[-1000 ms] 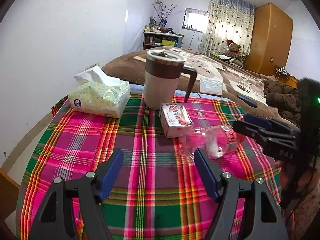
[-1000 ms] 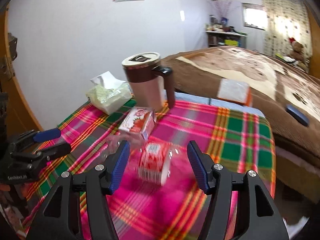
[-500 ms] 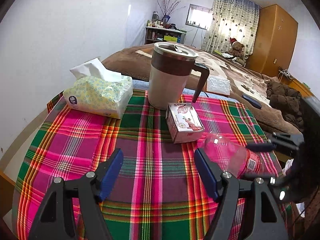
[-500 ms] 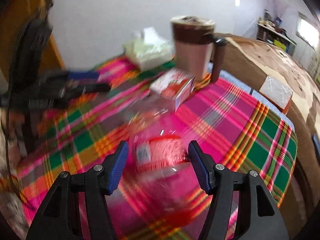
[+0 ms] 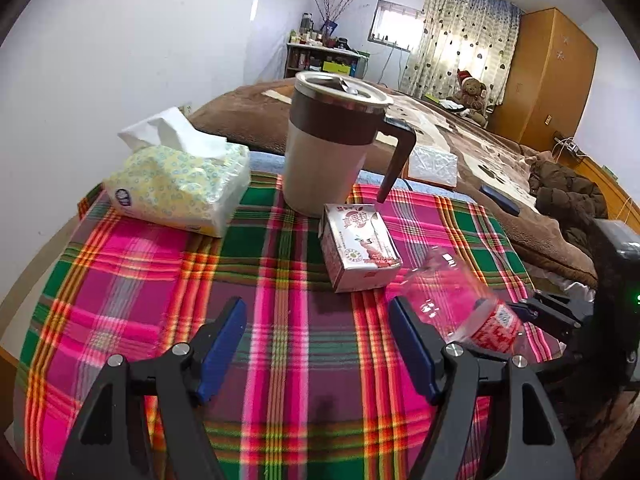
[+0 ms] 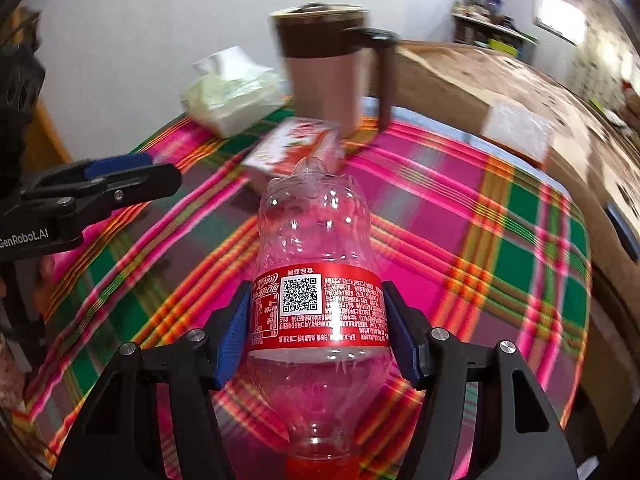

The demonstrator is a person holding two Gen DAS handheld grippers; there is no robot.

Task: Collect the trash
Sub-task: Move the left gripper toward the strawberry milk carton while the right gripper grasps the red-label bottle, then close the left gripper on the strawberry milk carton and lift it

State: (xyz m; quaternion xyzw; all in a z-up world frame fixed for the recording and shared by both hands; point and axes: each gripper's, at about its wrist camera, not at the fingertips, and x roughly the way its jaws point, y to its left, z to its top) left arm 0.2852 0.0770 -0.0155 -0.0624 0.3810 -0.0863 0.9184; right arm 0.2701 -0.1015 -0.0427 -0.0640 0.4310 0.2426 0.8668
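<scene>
A clear, empty plastic bottle point(image 6: 316, 220) with a red label sits between the blue pads of my right gripper point(image 6: 318, 304), which press on the label from both sides. In the left wrist view the same bottle point(image 5: 452, 300) hangs tilted at the right, base up, with the right gripper point(image 5: 552, 312) behind it. A small red-and-white juice carton point(image 5: 358, 248) lies on the plaid tablecloth point(image 5: 160, 280) just in front of the mug. My left gripper point(image 5: 316, 308) hovers open over the cloth, near side of the carton, with nothing between its fingers.
A tall beige and brown mug point(image 5: 332, 152) with a lid stands behind the carton. A soft tissue pack point(image 5: 176, 184) lies at the back left. Beyond the table is a bed with a brown blanket point(image 5: 460, 136), a white packet point(image 5: 434, 166) and a dark flat device point(image 5: 500, 200).
The bottle went from lying beside the carton to sitting in the right gripper, tilted off the cloth. The left gripper moved forward and slightly lower, closer to the carton and mug.
</scene>
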